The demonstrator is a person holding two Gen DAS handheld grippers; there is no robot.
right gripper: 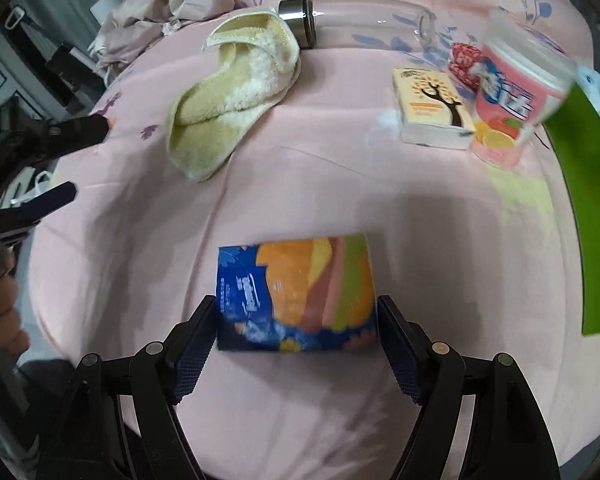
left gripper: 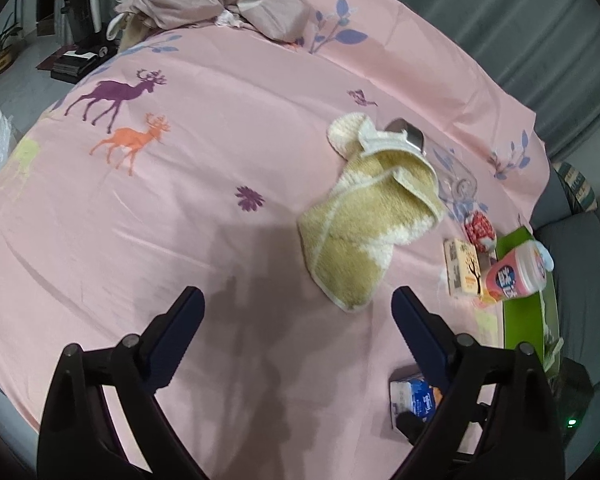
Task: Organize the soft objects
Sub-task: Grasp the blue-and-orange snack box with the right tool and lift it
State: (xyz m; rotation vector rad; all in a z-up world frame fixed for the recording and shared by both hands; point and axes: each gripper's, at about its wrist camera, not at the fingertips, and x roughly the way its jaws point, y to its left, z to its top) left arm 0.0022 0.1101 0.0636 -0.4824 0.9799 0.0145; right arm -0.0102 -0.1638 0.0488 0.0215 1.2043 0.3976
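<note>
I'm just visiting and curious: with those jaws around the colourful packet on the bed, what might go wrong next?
The right gripper brackets the soft tissue pack; squeezing could crush it or let it slip. The pink bottle stands tilted on the bedsheet beside the small box, so a nudge might topple it.

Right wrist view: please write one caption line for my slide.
Right gripper straddles a blue tissue pack on the pink bedsheet, yellow towel beyond.
</note>
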